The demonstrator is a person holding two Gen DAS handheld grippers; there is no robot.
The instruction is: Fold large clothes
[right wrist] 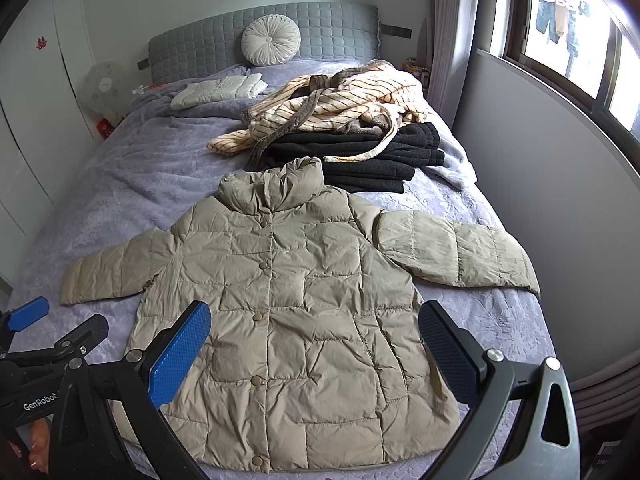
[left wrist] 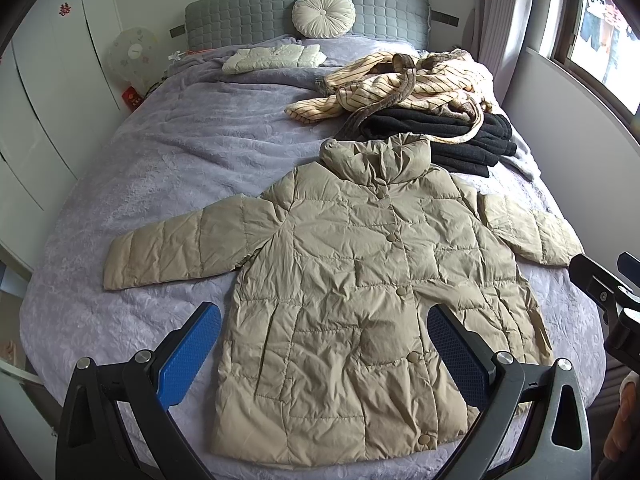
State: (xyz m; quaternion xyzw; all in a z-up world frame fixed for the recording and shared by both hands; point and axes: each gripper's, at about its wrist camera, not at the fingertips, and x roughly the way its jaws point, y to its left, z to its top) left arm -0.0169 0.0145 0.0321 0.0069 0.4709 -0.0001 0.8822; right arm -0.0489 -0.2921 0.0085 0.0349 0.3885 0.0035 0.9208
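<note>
Fingers of the left gripper, black arms with blue dimpled pads, stand wide apart and hold nothing; the right gripper hovers just as wide and empty. Both hang over the hem of the beige quilted puffer jacket, which lies flat, front up and buttoned, sleeves spread, on the bed with the lilac plush cover. Beyond the jacket's collar sits a folded black knit pile with a crumpled cream striped robe on top. Farther beyond, a folded white quilted garment and a round pleated cream cushion lie by the grey padded headboard. Open cover stretches off the jacket's left sleeve.
</note>
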